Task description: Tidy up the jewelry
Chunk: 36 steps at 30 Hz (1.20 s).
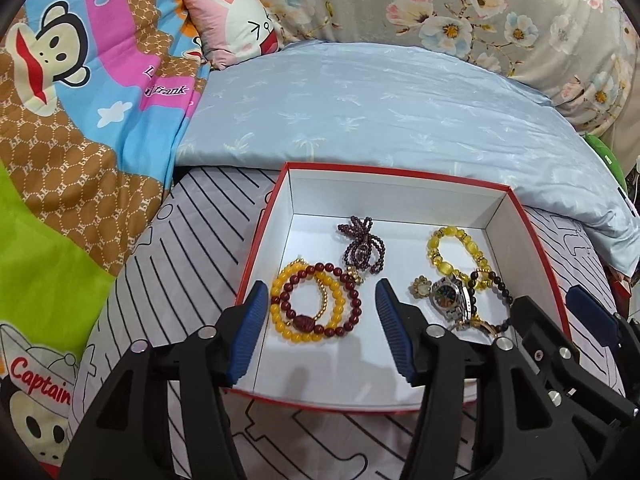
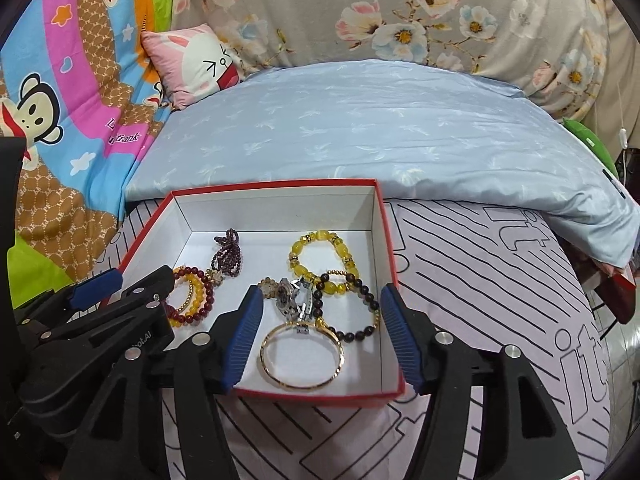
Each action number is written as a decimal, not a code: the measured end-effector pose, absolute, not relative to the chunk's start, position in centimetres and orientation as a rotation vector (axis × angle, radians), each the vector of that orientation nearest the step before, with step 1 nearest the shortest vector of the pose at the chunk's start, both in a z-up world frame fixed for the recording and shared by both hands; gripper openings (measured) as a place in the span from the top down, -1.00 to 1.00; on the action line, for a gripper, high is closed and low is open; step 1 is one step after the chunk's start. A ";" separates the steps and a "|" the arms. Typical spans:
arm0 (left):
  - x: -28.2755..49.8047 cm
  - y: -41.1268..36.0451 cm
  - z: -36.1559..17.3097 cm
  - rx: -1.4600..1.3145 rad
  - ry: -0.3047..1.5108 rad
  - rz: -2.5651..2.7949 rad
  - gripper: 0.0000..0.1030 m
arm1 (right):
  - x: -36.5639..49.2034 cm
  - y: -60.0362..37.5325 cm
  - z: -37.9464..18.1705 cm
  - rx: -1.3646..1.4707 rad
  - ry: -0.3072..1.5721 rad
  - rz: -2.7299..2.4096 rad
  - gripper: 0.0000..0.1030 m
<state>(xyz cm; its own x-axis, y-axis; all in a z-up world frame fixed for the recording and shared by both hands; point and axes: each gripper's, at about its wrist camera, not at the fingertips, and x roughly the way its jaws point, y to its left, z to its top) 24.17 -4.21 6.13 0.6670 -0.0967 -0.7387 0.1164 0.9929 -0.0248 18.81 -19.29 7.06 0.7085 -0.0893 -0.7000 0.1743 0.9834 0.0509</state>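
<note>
Jewelry lies gathered inside a red-sided box with a white floor, which sits on a striped white bedsheet. Between the spread fingers of the left gripper and just past their tips lie a dark red bead bracelet and a yellow bead bracelet, overlapping each other, with a thin gold bead strand inside their rings. Farther ahead of those tips is a bundled purple bead string. To that gripper's right lie a wristwatch with a metal band, a small gold flower-shaped piece just beside it, a translucent yellow bracelet beyond it, and a black bead bracelet.

In the right wrist view, a gold bangle lies on the box floor between the fingers of the right gripper, touching neither pad. Watch and black beads sit just ahead of it, partly overlapping.

Both grippers stand wide apart with nothing pinched; the blue ribbed pads of the left hang over the near part of the box, and the right gripper's right finger sits at the box's right wall. The two tools are close side by side.

Beyond the box lie a pale blue quilt, a pink rabbit cushion, a cartoon monkey blanket to the left and a grey floral cover behind.
</note>
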 end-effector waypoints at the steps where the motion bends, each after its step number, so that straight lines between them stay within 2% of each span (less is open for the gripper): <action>1: 23.9 -4.1 6.2 0.026 0.829 -0.114 -0.18 | 18.5 -19.4 7.1 0.124 0.767 -0.146 -0.20; 6: 22.3 -3.8 6.7 0.032 0.817 -0.102 -0.32 | 16.7 -19.8 7.3 0.161 0.760 -0.138 -0.27; 9: 21.3 -3.6 6.9 0.032 0.811 -0.088 -0.49 | 15.8 -19.7 7.4 0.140 0.748 -0.148 -0.29; 13: 20.2 -3.2 7.0 0.019 0.813 -0.087 -0.59 | 14.5 -19.5 7.6 0.099 0.739 -0.171 -0.41; 18: 19.1 -3.0 7.1 0.016 0.809 -0.089 -0.62 | 13.0 -19.4 7.8 0.083 0.728 -0.186 -0.52; 36: 16.6 -1.7 7.3 0.006 0.806 -0.058 -0.63 | 10.7 -18.0 8.2 0.057 0.726 -0.189 -0.52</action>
